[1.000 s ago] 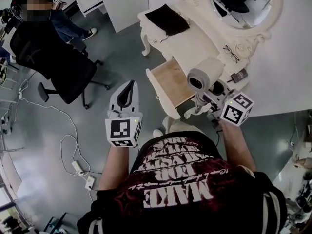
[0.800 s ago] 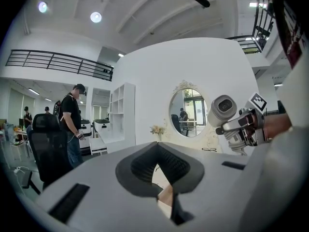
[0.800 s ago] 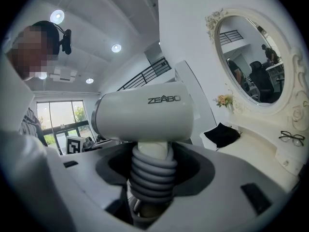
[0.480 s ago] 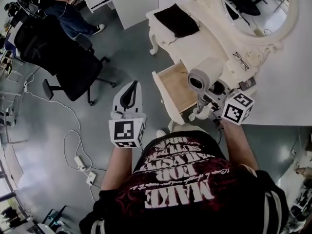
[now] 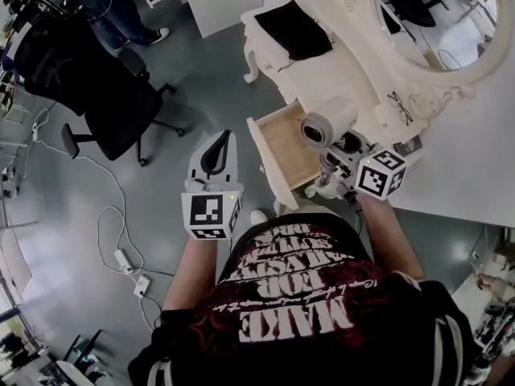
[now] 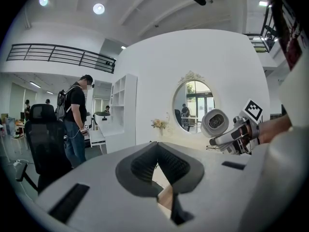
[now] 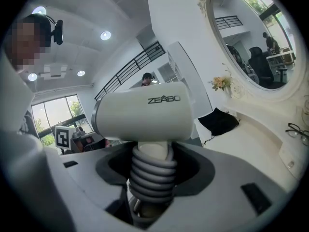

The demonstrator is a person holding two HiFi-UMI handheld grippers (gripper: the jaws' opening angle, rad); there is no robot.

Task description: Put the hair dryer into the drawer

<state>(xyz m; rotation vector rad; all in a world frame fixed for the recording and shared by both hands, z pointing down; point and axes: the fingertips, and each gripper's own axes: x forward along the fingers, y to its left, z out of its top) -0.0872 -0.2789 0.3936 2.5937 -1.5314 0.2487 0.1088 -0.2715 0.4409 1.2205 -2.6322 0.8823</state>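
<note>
A white hair dryer (image 5: 325,123) with a grey ribbed handle stands upright in my right gripper (image 5: 339,156), just above the right edge of the open drawer (image 5: 283,138). In the right gripper view the jaws close on the ribbed handle (image 7: 150,170) below the dryer's barrel (image 7: 145,117). My left gripper (image 5: 219,141) hovers left of the drawer, its tips together and nothing between them. The left gripper view shows its pads (image 6: 166,163) meeting, the hair dryer (image 6: 215,123) off to the right, and a strip of the drawer's wooden inside (image 6: 166,197) below.
The white dressing table (image 5: 338,71) carries a black pouch (image 5: 294,29) and glasses (image 5: 401,106) under an oval mirror (image 5: 438,14). A black office chair (image 5: 96,87) and a standing person (image 5: 121,6) are to the left. Cables and a power strip (image 5: 129,268) lie on the grey floor.
Both grippers have moved forward and down toward the dressing table. The hair dryer now sits closer to the drawer's opening, still gripped.
</note>
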